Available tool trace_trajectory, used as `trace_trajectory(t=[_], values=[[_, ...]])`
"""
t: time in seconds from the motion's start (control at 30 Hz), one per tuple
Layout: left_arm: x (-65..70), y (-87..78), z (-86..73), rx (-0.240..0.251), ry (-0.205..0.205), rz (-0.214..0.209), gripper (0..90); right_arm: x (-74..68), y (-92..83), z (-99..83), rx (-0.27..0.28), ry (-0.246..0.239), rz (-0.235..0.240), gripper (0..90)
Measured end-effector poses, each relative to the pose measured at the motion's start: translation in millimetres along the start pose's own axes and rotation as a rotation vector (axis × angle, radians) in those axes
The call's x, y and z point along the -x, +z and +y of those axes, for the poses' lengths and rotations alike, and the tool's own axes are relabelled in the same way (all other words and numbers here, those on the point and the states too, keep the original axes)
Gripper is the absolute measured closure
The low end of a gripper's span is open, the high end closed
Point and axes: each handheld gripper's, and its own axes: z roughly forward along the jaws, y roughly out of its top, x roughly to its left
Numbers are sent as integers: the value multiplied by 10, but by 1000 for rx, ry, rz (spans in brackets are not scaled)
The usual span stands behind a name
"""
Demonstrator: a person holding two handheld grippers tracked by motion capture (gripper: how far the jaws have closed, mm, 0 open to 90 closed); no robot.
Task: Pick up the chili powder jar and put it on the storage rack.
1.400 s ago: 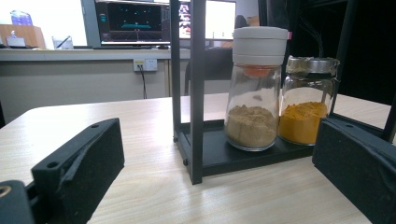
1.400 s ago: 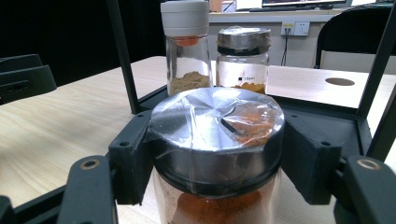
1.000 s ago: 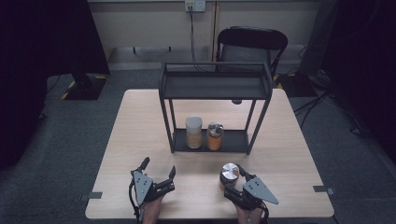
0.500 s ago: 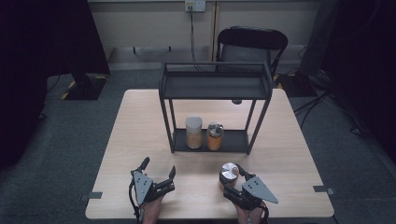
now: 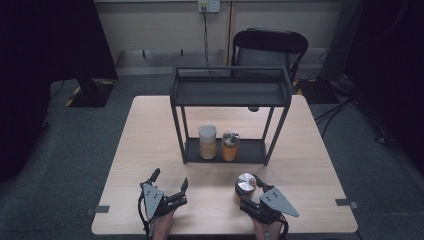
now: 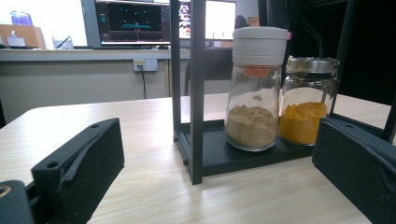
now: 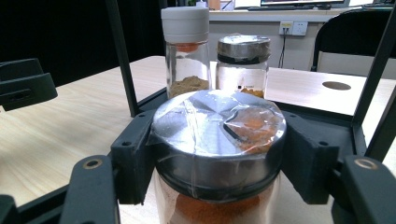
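- A black two-tier metal rack (image 5: 230,95) is seen standing near the middle of a light wooden table (image 5: 145,130).
- On the rack's bottom shelf a white-capped glass jar of tan powder (image 5: 207,142) is set upright, with a silver-lidded jar of yellow-orange powder (image 5: 230,146) just beside it, towards the rack's right end.
- A third spice jar with a silver lid (image 5: 245,185), orange-red powder visible in it, is held upright in front of the rack, near its right front leg.
- The right gripper (image 7: 219,154) is seen closed on that jar, with the black pads (image 7: 133,154) pressed against the lid's sides.
- The left gripper (image 5: 169,182) is held wide apart in front of the rack, near its left front leg, with nothing between its jaws.
- In the left gripper view the rack's front leg and both shelf jars are framed between the two jaws.
- A black folding chair (image 5: 270,47) is placed behind the rack, beyond the table's far edge.
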Motion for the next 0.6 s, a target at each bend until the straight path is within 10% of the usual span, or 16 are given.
trace_trajectory(t=[0.6], values=[[-1,0,0,0,0,0,16,35,50,85,-11,-3,-11,346]])
